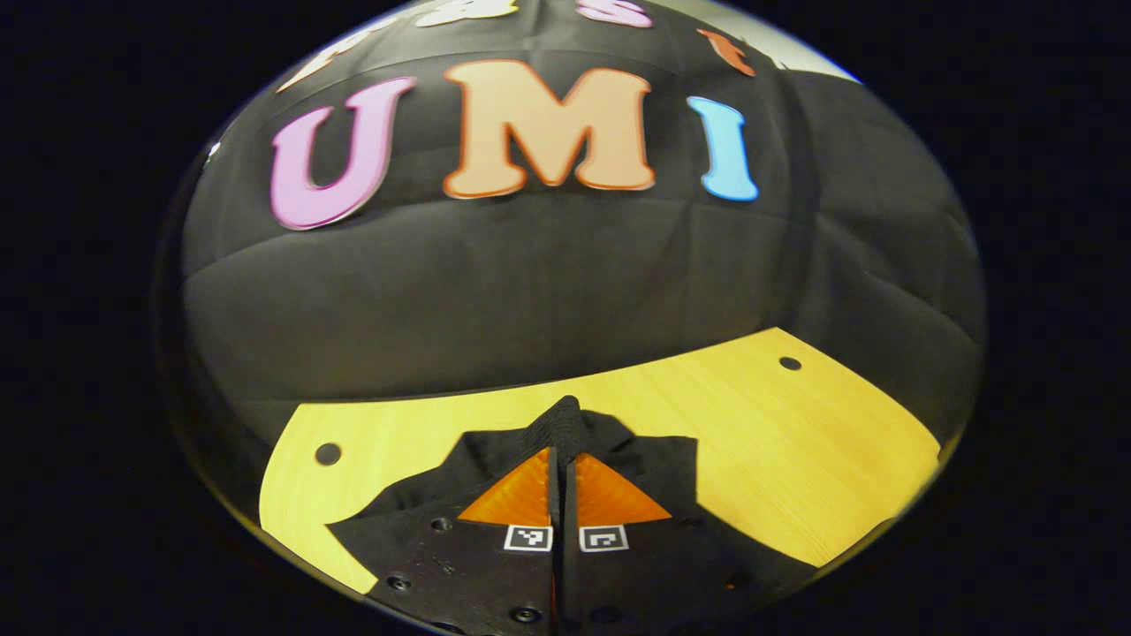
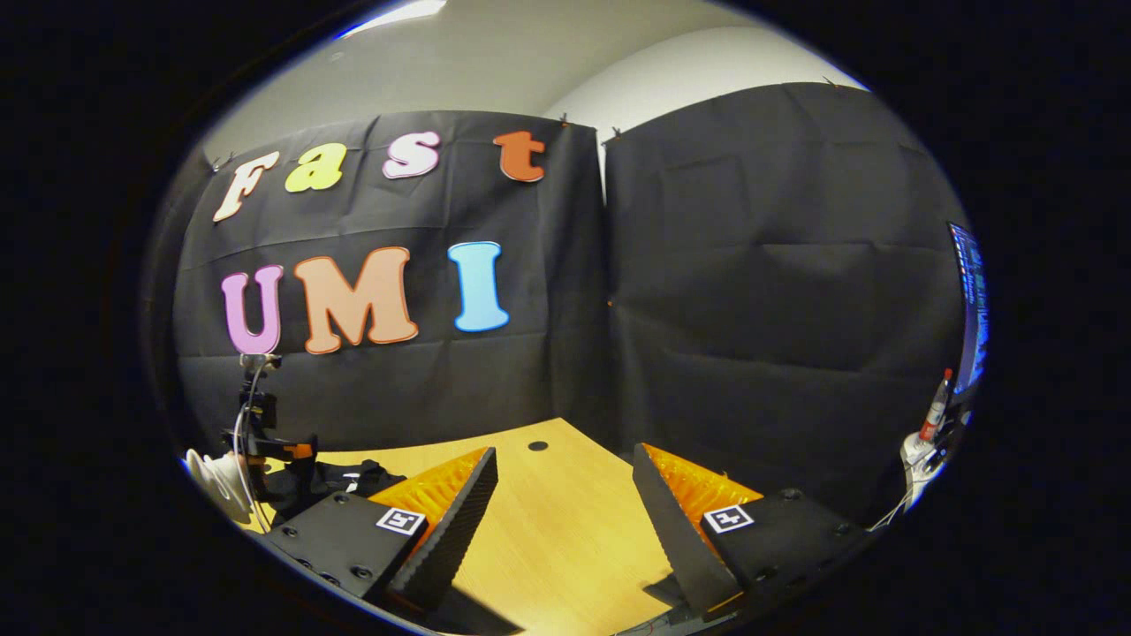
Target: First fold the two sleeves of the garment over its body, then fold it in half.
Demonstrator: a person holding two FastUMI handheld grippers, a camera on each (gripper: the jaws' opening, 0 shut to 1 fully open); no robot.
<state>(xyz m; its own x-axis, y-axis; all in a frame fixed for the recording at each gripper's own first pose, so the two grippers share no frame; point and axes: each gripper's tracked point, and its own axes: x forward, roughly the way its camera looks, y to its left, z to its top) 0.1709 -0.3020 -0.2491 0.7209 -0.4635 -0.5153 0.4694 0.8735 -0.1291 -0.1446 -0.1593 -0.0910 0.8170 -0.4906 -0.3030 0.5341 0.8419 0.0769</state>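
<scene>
At the moment of inspection the left gripper [image 1: 562,424] had its two fingers drawn together on a ridge of the black garment [image 1: 649,459], a pinched fold of cloth rising between the tips in the left gripper view. The garment lay on the wooden table [image 1: 795,442], bunched around the held fold; which part was gripped, sleeve or hem, could not be determined. In the right gripper view the right gripper [image 2: 565,495] stood with its fingers spread wide and nothing between them, above bare tabletop, well apart from the garment, which appeared as a dark heap at far left beside the other gripper and the hand holding it. In my judgement the main hazard was the narrow bite: cloth could slip free during a carry. With one side unsupported, the garment would likely drag or bunch, giving a crooked fold.
</scene>
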